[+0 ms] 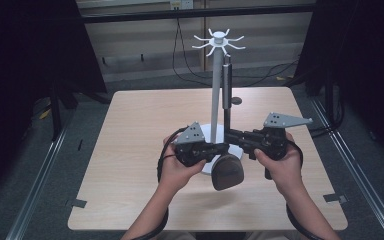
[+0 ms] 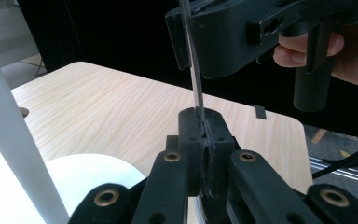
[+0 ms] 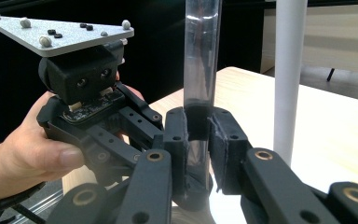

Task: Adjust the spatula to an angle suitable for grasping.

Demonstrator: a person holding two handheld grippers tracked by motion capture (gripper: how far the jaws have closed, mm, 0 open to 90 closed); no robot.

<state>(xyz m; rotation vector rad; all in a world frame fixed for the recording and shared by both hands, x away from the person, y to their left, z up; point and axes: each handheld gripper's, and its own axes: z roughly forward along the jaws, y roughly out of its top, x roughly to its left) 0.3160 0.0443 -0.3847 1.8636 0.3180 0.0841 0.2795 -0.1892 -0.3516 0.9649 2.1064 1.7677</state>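
A long dark utensil stands upright beside the white hook stand (image 1: pixel 214 85). Its flat handle (image 1: pixel 227 82) reaches up toward the hooks (image 1: pixel 219 42), and its broad rounded end (image 1: pixel 227 172) hangs low over the table. My left gripper (image 1: pixel 221 148) comes in from the left and is shut on the thin edges of the handle (image 2: pixel 193 60), jaws pressed together (image 2: pixel 204 126). My right gripper (image 1: pixel 231 135) comes in from the right, slightly higher, and is shut across the handle's wide face (image 3: pixel 200 56), pads on both sides (image 3: pixel 198 135).
The stand's round white base (image 1: pixel 206 132) sits mid-table just behind the grippers, and its pole (image 3: pixel 289 70) rises close to the handle. A small dark disc (image 1: pixel 236 101) lies farther back. Tape marks (image 1: pixel 78 203) sit at the front corners of the wooden table (image 1: pixel 140 150).
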